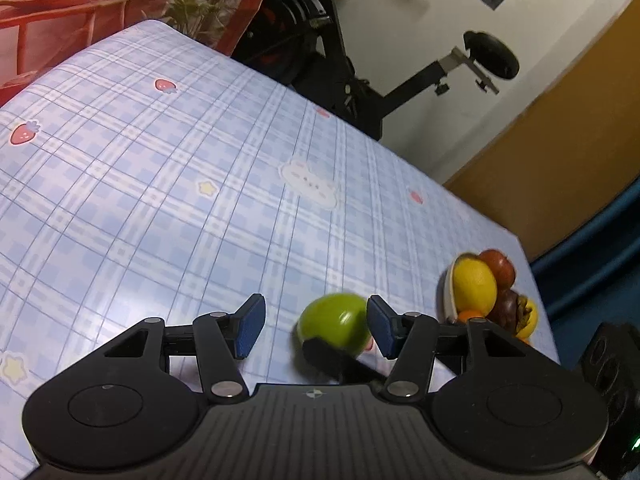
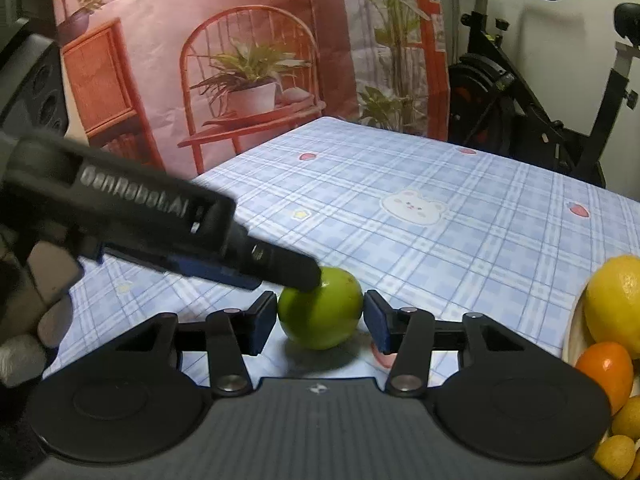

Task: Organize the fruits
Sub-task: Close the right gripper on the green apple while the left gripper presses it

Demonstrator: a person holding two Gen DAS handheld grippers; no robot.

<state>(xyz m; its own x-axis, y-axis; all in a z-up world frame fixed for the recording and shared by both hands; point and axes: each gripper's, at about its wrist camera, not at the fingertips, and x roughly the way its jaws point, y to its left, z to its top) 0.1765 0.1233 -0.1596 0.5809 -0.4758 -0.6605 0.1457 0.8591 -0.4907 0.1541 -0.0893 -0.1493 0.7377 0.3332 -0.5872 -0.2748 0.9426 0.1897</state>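
Step in hand: picking up the round, glossy green fruit (image 2: 324, 320), judging by the fingers standing on either side of it.
Task's thing: lying on the bench (image 1: 160, 200) covered in blue plaid cloth, just in front of both tools and near the cream bowl (image 1: 450, 288) heaped with a yellow lemon (image 1: 474, 286), a red apple (image 1: 498, 266) and an orange (image 2: 606, 368).
Right gripper (image 2: 320, 320): flanking the fruit at its widest part, one blue pad touching its side and the other at most a hair off; not possible to tell whether actually pressing.
Left gripper (image 1: 316, 326): standing open and gripping nothing, the fruit lying off-centre toward one finger; in the right wrist view, one black finger tip overlapping the fruit's upper side.
Pose: both tools pointing down at a slant toward the bench, the left one reaching in across the right one's view.
Next move, as a judgement: seating both pads firmly before lifting, clearing the left finger away, then carrying toward the bowl, where the pile is leaving little room.
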